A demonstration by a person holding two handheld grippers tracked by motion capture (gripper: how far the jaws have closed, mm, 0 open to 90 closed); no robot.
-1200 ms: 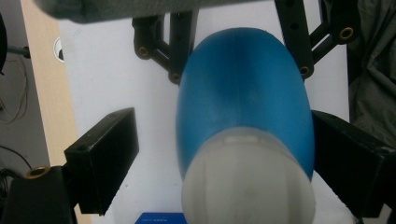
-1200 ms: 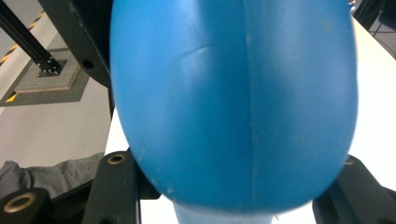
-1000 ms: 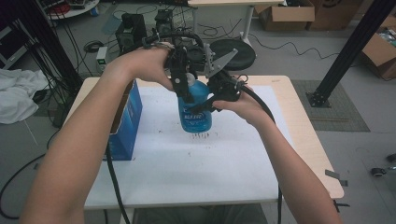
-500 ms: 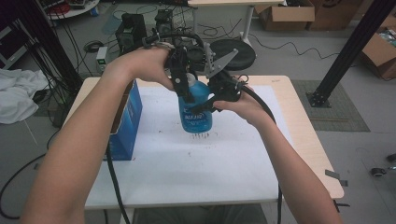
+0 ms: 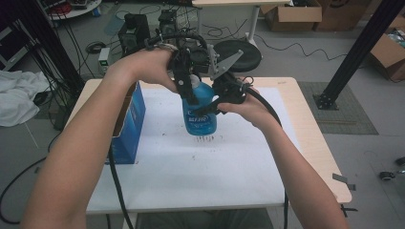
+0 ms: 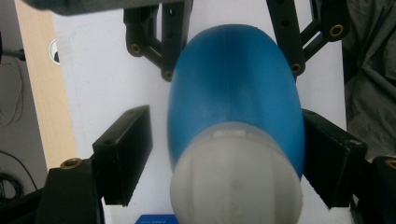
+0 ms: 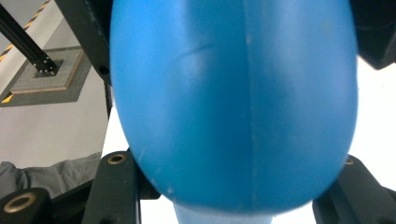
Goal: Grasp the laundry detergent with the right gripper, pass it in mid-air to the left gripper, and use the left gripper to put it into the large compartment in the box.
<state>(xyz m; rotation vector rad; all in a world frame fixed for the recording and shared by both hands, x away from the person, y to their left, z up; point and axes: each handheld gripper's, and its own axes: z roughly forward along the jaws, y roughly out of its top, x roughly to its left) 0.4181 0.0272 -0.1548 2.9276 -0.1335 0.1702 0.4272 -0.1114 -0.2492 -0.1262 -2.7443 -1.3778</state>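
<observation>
A blue bottle (image 5: 199, 110) with a pale cap (image 6: 236, 179) is being held upright over the middle of the white table (image 5: 200, 171), apparently lifted just clear of it. Its body is being clamped by the right gripper (image 5: 217, 101), whose jaws are pressed against both sides in the right gripper view. Its cap end is being straddled by the left gripper (image 5: 187, 90), whose jaws are standing apart: one is touching the bottle's side, while a gap is being left at the other. The step in hand is probably the cap being taken hold of. For that, the left jaws should be centred and closed on the cap, not the body. A blue box (image 5: 129, 125) is being left at the table's left edge.
</observation>
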